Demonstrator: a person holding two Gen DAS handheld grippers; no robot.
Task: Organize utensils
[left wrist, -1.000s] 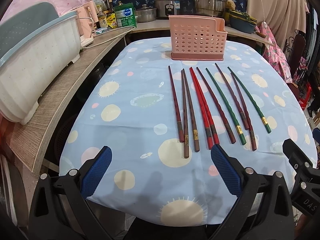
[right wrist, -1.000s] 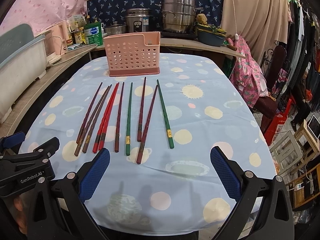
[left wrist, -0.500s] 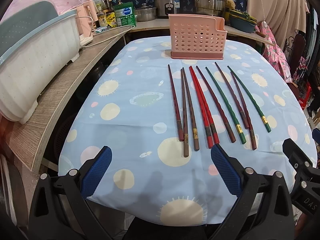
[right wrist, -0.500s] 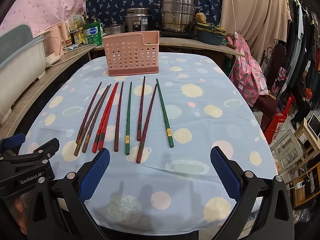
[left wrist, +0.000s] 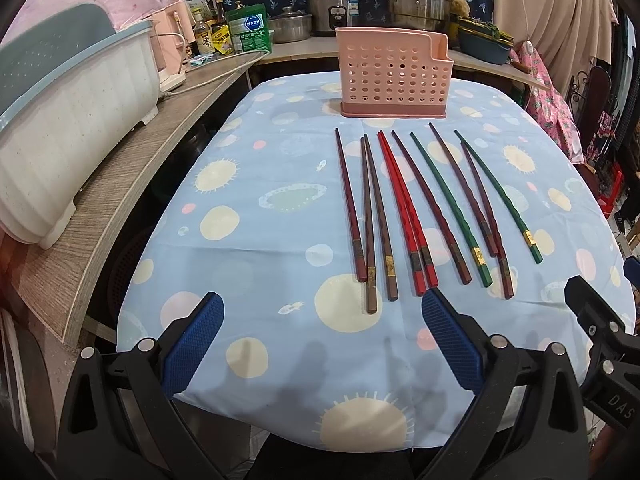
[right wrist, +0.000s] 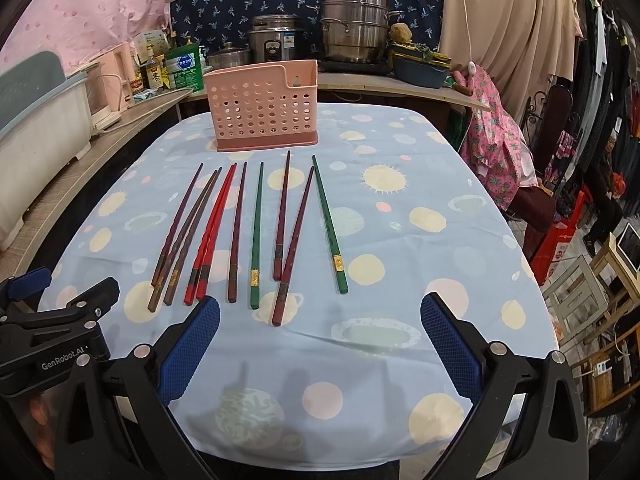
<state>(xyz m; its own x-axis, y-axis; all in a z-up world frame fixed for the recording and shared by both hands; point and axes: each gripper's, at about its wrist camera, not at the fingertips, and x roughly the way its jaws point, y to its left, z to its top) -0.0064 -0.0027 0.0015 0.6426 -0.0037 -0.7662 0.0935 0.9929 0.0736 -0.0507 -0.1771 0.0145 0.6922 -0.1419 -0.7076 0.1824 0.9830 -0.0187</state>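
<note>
Several chopsticks lie side by side on the blue dotted tablecloth (left wrist: 248, 208): brown ones (left wrist: 370, 220), a red pair (left wrist: 404, 212), dark maroon ones (left wrist: 464, 188) and green ones (left wrist: 448, 204). They show in the right wrist view too, with the red pair (right wrist: 212, 232) and a green one (right wrist: 328, 220). A pink perforated utensil holder (left wrist: 394, 74) stands upright behind them (right wrist: 264, 106). My left gripper (left wrist: 322, 320) is open and empty above the table's near edge. My right gripper (right wrist: 320, 324) is open and empty, just short of the chopsticks' thick ends.
A wooden counter (left wrist: 120, 184) runs along the left with a white dish rack (left wrist: 68, 120). Pots, a rice cooker (right wrist: 276, 44) and bottles stand on the back shelf. Chairs and clothes (right wrist: 500, 128) crowd the right side.
Both grippers have eased slightly forward toward the chopsticks. Nothing on the table has moved.
</note>
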